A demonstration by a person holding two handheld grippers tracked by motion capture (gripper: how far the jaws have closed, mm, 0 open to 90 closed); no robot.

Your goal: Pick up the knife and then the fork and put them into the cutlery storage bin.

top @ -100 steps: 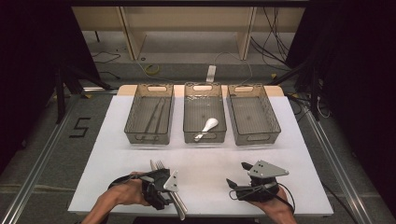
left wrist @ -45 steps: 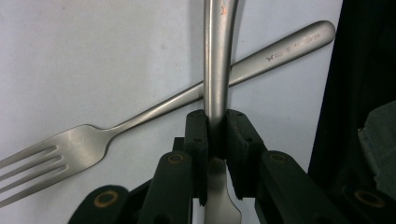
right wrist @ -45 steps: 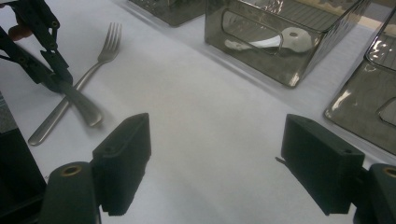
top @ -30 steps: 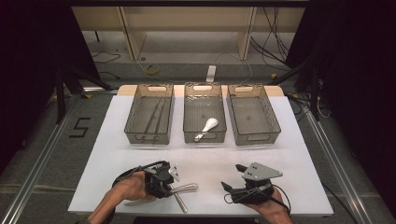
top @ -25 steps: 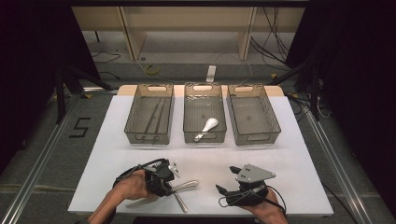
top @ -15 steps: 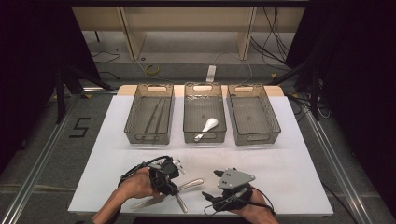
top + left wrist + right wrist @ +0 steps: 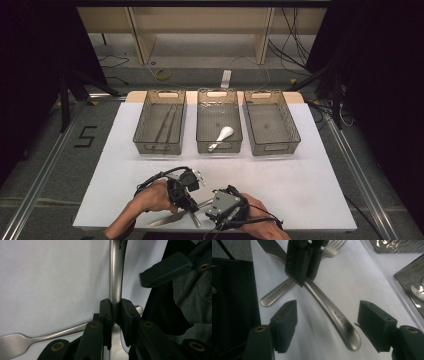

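Note:
My left gripper is shut on a steel knife partway along it, the pads pressing both sides of the shaft. The blade points toward the table's near left. My right gripper faces it, and its jaws have just been closing. They stand open on either side of the knife's rounded handle end, with a gap at each pad. A steel fork lies on the white table crossed under the knife, its tines beyond the left gripper.
Three clear bins stand in a row at the back: the left bin holds dark cutlery, the middle bin a white spoon, and the right bin nothing. The table's near edge is just below both hands.
My right gripper has slid left and a little down, up to the knife's handle end, and its jaws have narrowed. The left gripper has kept its hold and shifted slightly.

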